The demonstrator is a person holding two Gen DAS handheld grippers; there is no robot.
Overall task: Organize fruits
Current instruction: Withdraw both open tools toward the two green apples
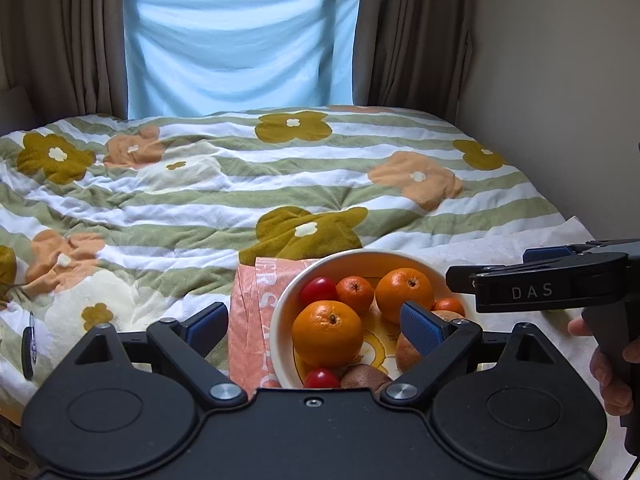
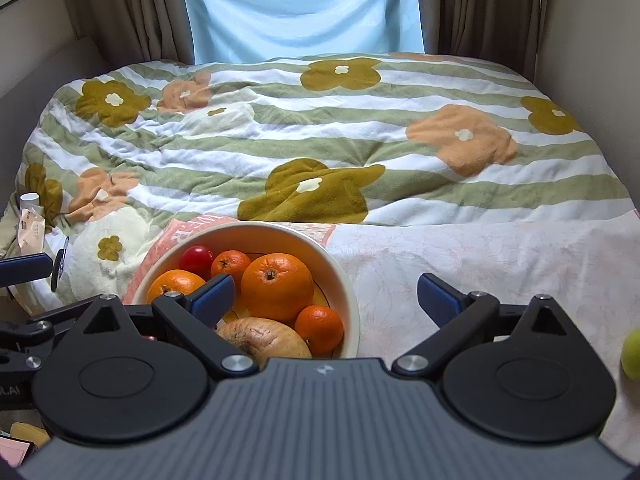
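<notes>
Both sets of fingers are spread wide and empty: left gripper (image 1: 314,328) hangs over the near side of the bowl (image 2: 352,300), right gripper (image 2: 326,300) straddles its right rim, nothing between the blue pads on either. A hand (image 1: 612,376) grips the right tool's handle at the edge of the left view.

Bowl sits on a pink-printed cloth (image 1: 250,320) at the near edge of the bed, and it's well stocked:
- near: wrinkled brown apple (image 2: 264,338), a kiwi (image 1: 366,376), one cherry tomato (image 1: 321,378)
- middle: two big oranges (image 2: 277,286), (image 1: 327,332), plus a small mandarin (image 2: 320,328)
- far: another mandarin (image 2: 230,264), a second red tomato (image 2: 196,258)

Still outside: a green fruit (image 2: 632,354) on the pale sheet at far right, well apart from the bowl. I can't tell what kind.

My read: mostly done, that green one looks like the last visible pickup, closest to the right gripper. Beyond is just the flowered quilt (image 2: 320,128) and curtained window.
</notes>
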